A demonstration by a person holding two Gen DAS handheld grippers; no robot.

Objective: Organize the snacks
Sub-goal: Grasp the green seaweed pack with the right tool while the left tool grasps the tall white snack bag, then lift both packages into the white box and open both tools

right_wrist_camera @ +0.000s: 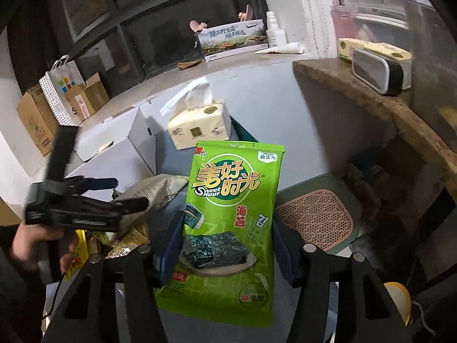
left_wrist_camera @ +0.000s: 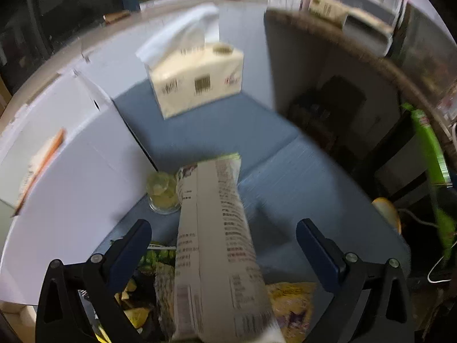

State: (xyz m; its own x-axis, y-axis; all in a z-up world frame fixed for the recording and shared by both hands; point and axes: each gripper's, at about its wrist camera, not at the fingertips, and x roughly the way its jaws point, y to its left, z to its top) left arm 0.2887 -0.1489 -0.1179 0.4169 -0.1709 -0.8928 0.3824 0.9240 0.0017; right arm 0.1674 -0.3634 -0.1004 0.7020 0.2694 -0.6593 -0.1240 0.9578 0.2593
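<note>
While both hands are busy over the blue tabletop (left_wrist_camera: 285, 177), the sorting looks only partly done. The right gripper (right_wrist_camera: 227, 237) clamps a flat green foil seaweed snack packet (right_wrist_camera: 234, 223) between its blue pads, lifted clear of the table; the packet stands upright, long axis running away from the camera, printed front facing it, sealed top edge pointing toward the cream tissue pack (right_wrist_camera: 200, 125).

The left gripper (left_wrist_camera: 224, 245) has its jaws spread wide with a pale grey printed snack bag (left_wrist_camera: 217, 234) standing between them, untouched by either pad; this bag's long axis also runs straight ahead, top toward the tissue pack. Below it lies a loose heap of yellow and green snack bags (left_wrist_camera: 288, 303), still unsorted. No packet appears placed anywhere tidy yet, so most of the work seems left.
</note>
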